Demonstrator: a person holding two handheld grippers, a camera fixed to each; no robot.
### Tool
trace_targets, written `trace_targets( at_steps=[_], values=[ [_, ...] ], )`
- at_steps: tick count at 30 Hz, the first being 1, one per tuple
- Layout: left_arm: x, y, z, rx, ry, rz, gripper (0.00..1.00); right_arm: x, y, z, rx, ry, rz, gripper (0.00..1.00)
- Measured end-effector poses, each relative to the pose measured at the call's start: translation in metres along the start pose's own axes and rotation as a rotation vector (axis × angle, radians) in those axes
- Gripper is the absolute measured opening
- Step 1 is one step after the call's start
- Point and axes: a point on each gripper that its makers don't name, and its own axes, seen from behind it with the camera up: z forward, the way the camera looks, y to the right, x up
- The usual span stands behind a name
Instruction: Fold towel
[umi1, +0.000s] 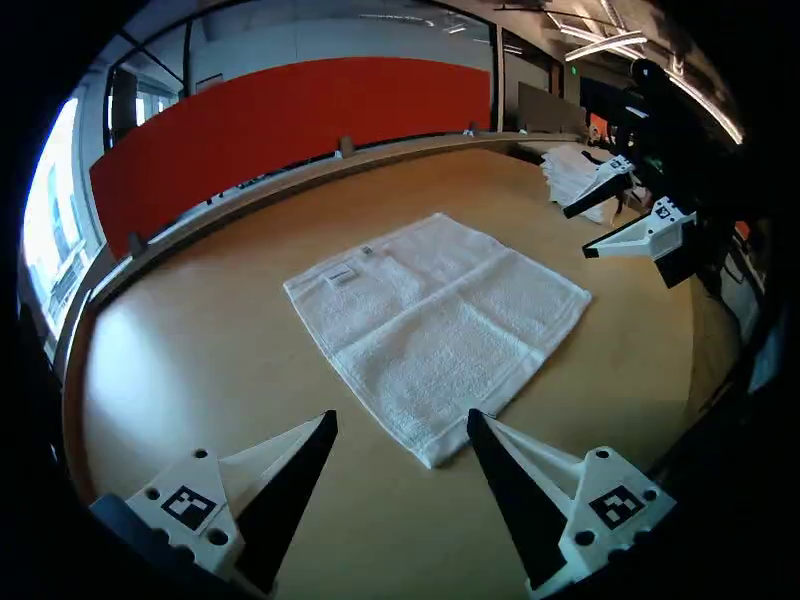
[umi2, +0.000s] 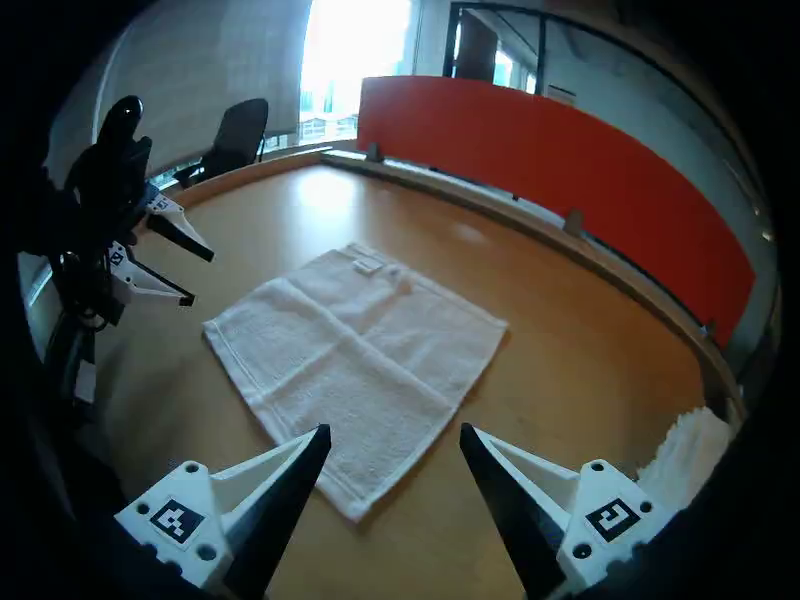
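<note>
We find the white towel (umi1: 435, 320) lying flat on the wooden table (umi1: 180, 340), turned corner-on. Its nearest corner points to 6 o'clock, between the spread fingers of the left gripper (umi1: 401, 415), which pinch nothing. The right gripper (umi1: 578, 232) shows at 2 o'clock in the left gripper view, beyond the towel's edge, fingers parted and empty. In the right gripper view its own fingers stand equally wide, with a towel corner between them at 6 o'clock. A sewn label (umi2: 367, 264) sits at the towel's 12 o'clock edge. A red partition (umi2: 560, 150) borders the table.
</note>
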Motion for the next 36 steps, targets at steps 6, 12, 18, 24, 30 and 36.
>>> trace_targets(
  at_steps=[6,12,18,24,30,36],
  values=[
    [-0.015,0.005,0.01,-0.016,-0.04,0.01,0.96,-0.02,-0.005,0.008,0.016,-0.033,-0.002,1.0],
    [-0.025,0.011,0.019,-0.028,-0.07,0.011,0.96,-0.038,-0.009,0.014,0.032,-0.068,-0.011,1.0],
    [-0.033,0.017,0.026,-0.039,-0.097,0.016,0.97,-0.053,-0.012,0.014,0.049,-0.099,-0.022,1.0],
    [-0.041,0.022,0.03,-0.045,-0.126,0.016,0.96,-0.067,-0.014,0.015,0.065,-0.131,-0.031,1.0],
    [-0.046,0.027,0.035,-0.054,-0.148,0.022,0.96,-0.073,-0.015,0.016,0.077,-0.142,-0.038,1.0],
    [-0.047,0.029,0.038,-0.067,-0.16,0.022,0.96,-0.074,-0.014,0.018,0.081,-0.144,-0.041,1.0]
  ],
)
